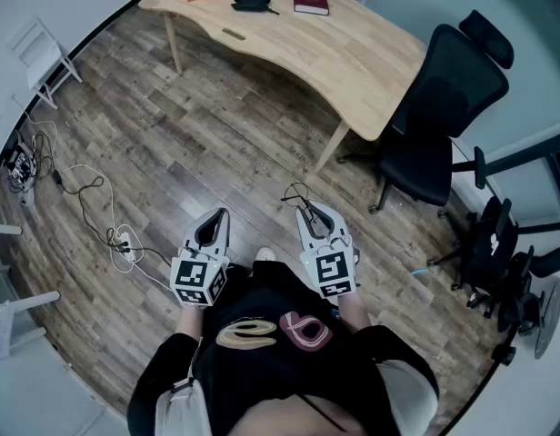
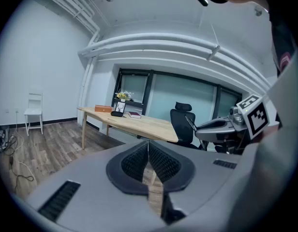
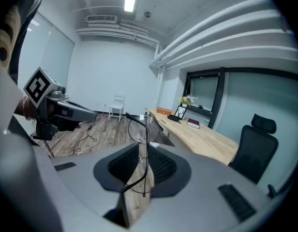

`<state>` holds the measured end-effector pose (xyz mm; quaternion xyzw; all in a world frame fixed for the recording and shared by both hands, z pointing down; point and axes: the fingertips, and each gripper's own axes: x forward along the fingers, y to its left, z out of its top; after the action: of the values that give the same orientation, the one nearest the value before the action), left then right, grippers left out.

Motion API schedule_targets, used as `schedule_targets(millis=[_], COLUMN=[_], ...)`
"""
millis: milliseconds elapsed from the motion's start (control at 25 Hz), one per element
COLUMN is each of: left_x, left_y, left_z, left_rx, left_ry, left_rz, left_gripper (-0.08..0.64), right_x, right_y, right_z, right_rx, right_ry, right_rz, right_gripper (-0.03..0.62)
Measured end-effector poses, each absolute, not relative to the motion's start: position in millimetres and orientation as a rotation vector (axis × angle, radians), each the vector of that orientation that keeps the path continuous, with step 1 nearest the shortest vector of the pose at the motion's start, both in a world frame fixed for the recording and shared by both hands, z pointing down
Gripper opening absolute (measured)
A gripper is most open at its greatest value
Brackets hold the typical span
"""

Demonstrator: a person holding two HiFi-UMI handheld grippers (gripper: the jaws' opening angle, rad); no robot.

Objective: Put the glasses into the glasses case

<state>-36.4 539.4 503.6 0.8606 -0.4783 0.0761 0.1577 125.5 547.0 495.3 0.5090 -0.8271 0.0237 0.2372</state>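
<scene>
On our left, the left gripper (image 1: 218,216) has its jaws closed together on nothing, which only its own view shows. To its right, the right gripper (image 1: 304,211) pinches the thin glasses (image 3: 140,129) between narrow jaws, plain in its own view. The glasses case (image 1: 252,1) lies far ahead of both on the desk (image 1: 353,53).
</scene>
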Motion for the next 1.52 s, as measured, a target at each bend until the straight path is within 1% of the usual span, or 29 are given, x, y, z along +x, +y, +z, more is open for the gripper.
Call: schedule_targets(millis=[520, 840, 1520], left_x=[-8, -16, -33], left_y=[536, 525, 422], left_z=[508, 513, 501], left_rx=[2.441, 2.414, 2.488], left_ry=[-1.368, -1.4, -1.348], left_rz=[0.207, 0.219, 0.178], left_gripper=[0.02, 0.02, 0.02], right_x=[139, 136, 116], right_y=[539, 528, 437], right_z=[500, 503, 495], right_rx=[1.324, 1.3, 1.362], right_ry=[-2.308, -2.296, -2.247], right_rz=[0.08, 0.06, 0.028], right_gripper=[0.074, 0.074, 0.074])
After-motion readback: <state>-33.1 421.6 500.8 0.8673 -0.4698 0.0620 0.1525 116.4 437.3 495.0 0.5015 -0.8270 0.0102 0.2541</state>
